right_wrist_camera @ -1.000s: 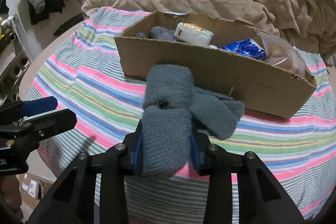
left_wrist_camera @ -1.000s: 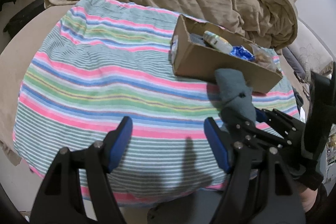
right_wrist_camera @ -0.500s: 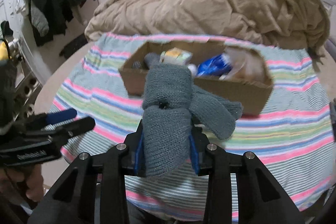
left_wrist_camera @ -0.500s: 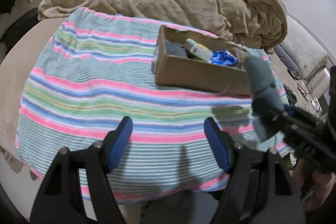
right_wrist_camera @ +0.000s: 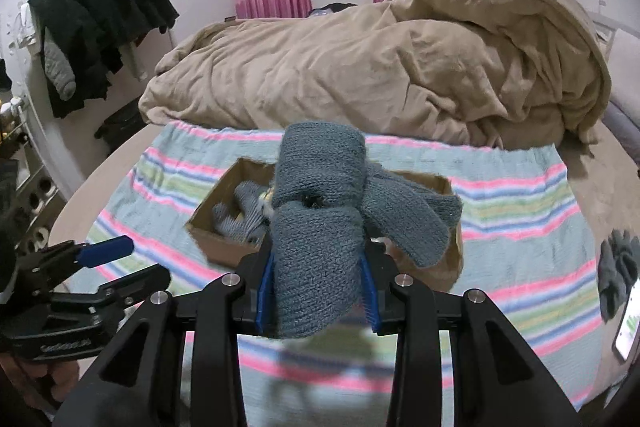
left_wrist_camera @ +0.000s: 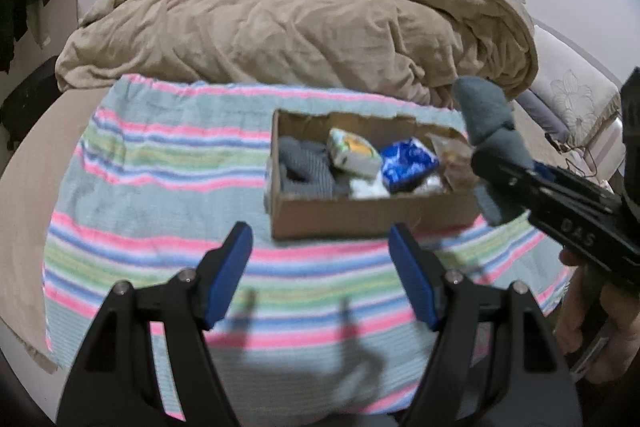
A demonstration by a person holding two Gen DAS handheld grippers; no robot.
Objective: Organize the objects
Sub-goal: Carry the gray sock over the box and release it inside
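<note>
the right gripper (right_wrist_camera: 316,291) is clamped on a rolled grey knit sock (right_wrist_camera: 320,227), held in the air above the near side of the cardboard box (left_wrist_camera: 344,215) on the striped blanket (left_wrist_camera: 160,187). the left gripper (left_wrist_camera: 320,275) hangs spread wide and empty near the blanket's front edge. i'd carry the sock over the box's left end, beside the grey knitwear (left_wrist_camera: 304,167) already inside, lower it past the rim, then let go.
</note>
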